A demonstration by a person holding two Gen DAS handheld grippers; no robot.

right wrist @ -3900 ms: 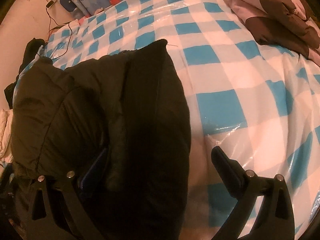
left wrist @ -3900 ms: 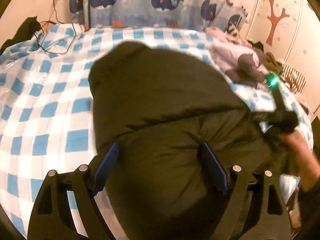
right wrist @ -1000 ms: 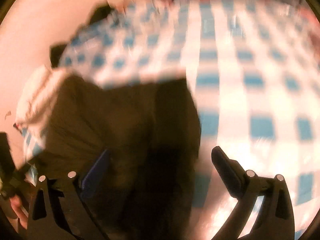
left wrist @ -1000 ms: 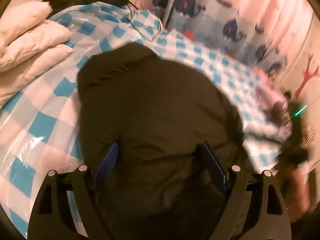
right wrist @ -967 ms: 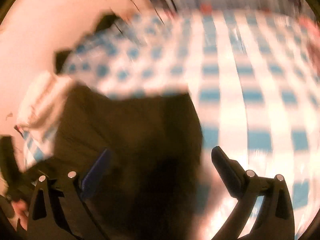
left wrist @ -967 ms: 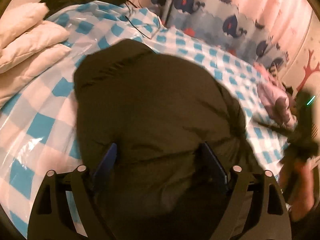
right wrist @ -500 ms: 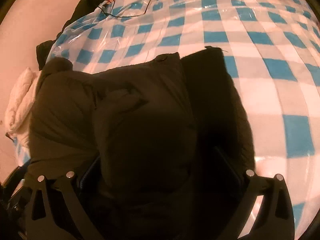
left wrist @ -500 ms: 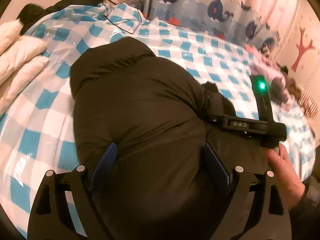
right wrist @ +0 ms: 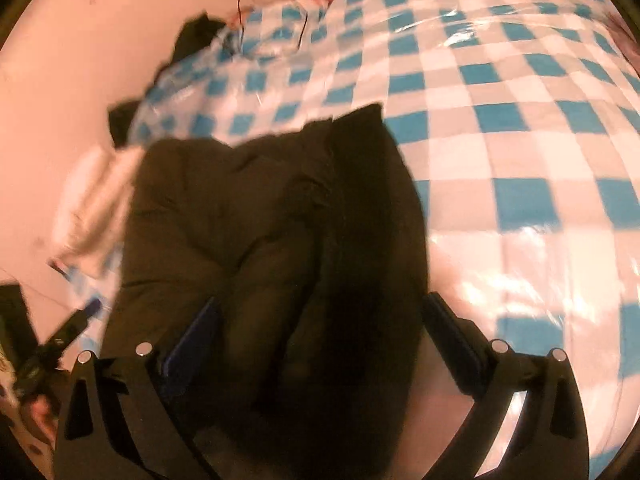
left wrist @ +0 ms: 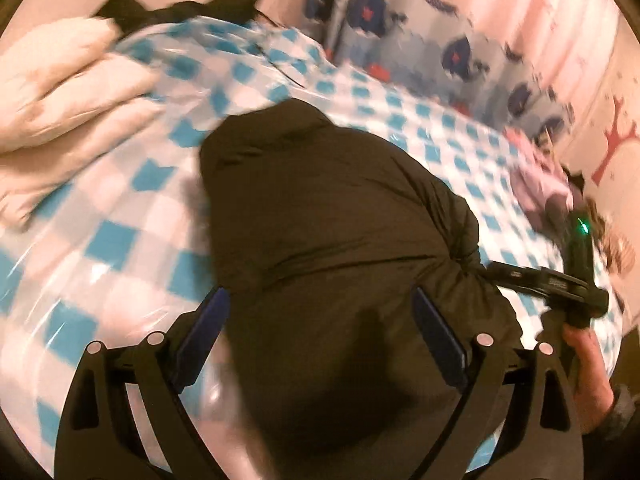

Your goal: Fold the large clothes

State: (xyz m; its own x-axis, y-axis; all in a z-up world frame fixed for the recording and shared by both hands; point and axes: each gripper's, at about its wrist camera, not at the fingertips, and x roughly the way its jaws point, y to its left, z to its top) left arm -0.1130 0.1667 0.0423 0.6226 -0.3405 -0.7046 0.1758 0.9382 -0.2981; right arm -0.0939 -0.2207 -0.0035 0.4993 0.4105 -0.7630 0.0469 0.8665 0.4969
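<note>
A dark padded jacket (left wrist: 340,240) lay bunched on the blue-and-white checked bed cover (left wrist: 120,240). The left gripper (left wrist: 320,344) was opening, its jaws wide with the jacket between them. The right gripper (right wrist: 320,340) stood wide astride the jacket too; whether its pads pressed it I could not tell.

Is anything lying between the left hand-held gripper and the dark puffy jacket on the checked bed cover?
Nothing visible. The dark puffy jacket already sits between the left hand-held gripper's opening jaws; no other item intervenes.
</note>
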